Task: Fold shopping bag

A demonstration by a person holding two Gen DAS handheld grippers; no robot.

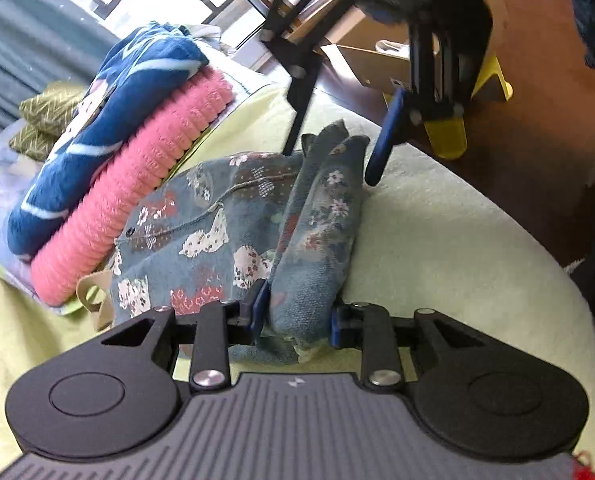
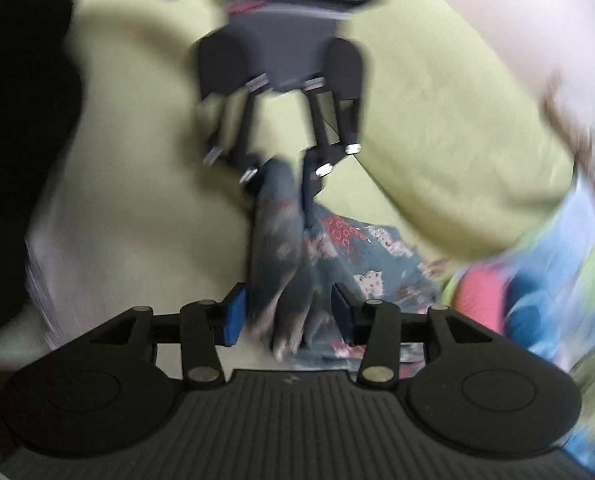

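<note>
I see the shopping bag (image 1: pixel 233 240), a blue-grey cloth bag printed with cats and flowers, lying on the pale green bed cover (image 1: pixel 437 240). Its right part is gathered into a thick upright fold that runs from near to far.

My left tool (image 1: pixel 297 316) is at the near end of that fold. Its blue pads (image 1: pixel 260 304) sit on either side of the bunched cloth and press on it, so I report it clamped on the shopping bag.

My right tool (image 2: pixel 289 316) is at the far end of the same fold, facing the left one. Its view is blurred. The cloth lies between its pads, but a gap shows on each side, so I report its jaws apart and not gripping. In the left view its fingers (image 1: pixel 381 140) hang just above the fold's far tip.

To the left of the bag, touching it, lies a rolled pink knit (image 1: pixel 137 200) with a blue patterned blanket (image 1: pixel 109 128) beside it. A cardboard box (image 1: pixel 377 40) stands on the floor beyond the bed.
</note>
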